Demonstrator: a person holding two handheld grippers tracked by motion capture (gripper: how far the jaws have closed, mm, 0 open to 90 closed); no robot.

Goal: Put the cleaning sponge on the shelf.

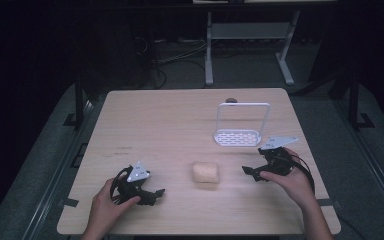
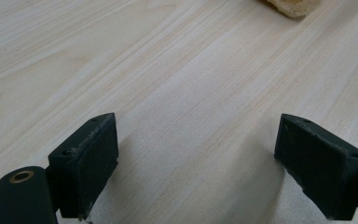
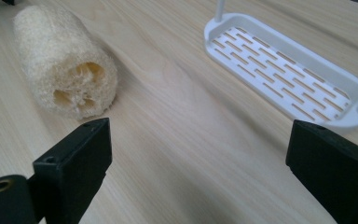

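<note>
Nothing has been picked up yet, as far as I can see. The loofah (image 1: 205, 172) lies on its side on the bare table (image 1: 170, 120), toward the near edge, between the two claws and touching neither. The white slotted rack (image 1: 238, 137) with its tall wire handle stands empty toward the right edge. The left claw (image 1: 152, 195) rests near the front left corner, jaws spread wide over bare wood; the right claw (image 1: 250, 172) is equally agape, pointed at the loofah
</note>
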